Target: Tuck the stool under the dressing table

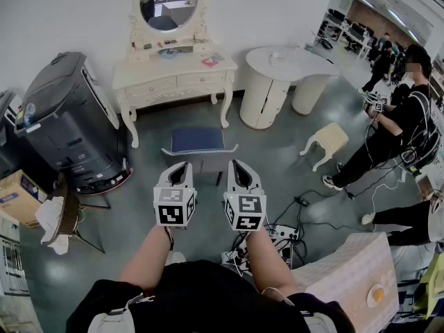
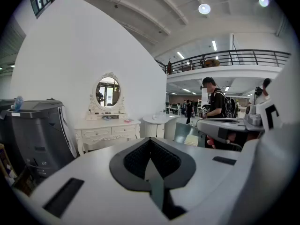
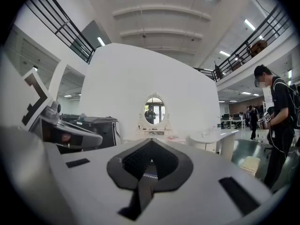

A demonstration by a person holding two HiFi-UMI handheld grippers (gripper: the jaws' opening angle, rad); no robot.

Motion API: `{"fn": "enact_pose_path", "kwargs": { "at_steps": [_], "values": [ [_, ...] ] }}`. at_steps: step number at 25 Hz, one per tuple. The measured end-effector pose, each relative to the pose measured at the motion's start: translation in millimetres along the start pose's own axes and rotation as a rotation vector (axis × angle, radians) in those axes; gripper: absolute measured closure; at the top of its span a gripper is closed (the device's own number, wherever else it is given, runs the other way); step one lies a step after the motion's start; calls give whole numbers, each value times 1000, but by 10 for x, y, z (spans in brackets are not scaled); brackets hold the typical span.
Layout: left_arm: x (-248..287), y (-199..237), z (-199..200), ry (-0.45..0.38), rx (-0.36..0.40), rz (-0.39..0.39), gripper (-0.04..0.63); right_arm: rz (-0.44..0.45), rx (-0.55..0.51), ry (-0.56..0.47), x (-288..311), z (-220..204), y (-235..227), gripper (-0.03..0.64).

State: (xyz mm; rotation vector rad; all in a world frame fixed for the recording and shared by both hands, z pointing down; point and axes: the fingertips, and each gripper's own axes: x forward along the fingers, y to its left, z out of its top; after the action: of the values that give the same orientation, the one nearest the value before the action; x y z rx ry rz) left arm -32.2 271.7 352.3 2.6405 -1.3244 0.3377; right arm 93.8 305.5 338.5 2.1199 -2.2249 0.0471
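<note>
The cream dressing table (image 1: 173, 78) with its oval mirror stands against the white wall at the top centre. A stool (image 1: 198, 141) with a dark blue cushion sits on the grey floor in front of it, outside the table's legs. My left gripper (image 1: 181, 166) and right gripper (image 1: 236, 164) are held side by side just short of the stool's near edge, both shut and empty. The left gripper view looks over its shut jaws at the dressing table (image 2: 105, 130). In the right gripper view a sliver of the blue stool (image 3: 150, 176) shows behind the shut jaws.
A large black machine (image 1: 69, 123) stands left of the table, a white curved desk (image 1: 284, 75) to its right. A small cream stool (image 1: 329, 141) and a standing person (image 1: 395, 123) are at the right. Cables and a power strip (image 1: 277, 234) lie by my feet.
</note>
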Motion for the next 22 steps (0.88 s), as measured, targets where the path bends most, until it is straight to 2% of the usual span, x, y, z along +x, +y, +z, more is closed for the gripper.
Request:
{"fn": "enact_pose_path", "kwargs": {
  "at_steps": [5, 9, 16, 22],
  "values": [
    [-28, 140, -147, 39, 14, -16, 589, 55, 73, 26, 49, -74, 247, 609],
    [-12, 263, -154, 41, -7, -39, 589, 52, 49, 45, 152, -101, 376, 609],
    [32, 685, -196, 44, -29, -30, 589, 33, 22, 82, 396, -186, 638, 609],
    [65, 1074, -342, 84, -51, -48, 589, 2, 24, 120, 600, -274, 897, 609]
  ]
}}
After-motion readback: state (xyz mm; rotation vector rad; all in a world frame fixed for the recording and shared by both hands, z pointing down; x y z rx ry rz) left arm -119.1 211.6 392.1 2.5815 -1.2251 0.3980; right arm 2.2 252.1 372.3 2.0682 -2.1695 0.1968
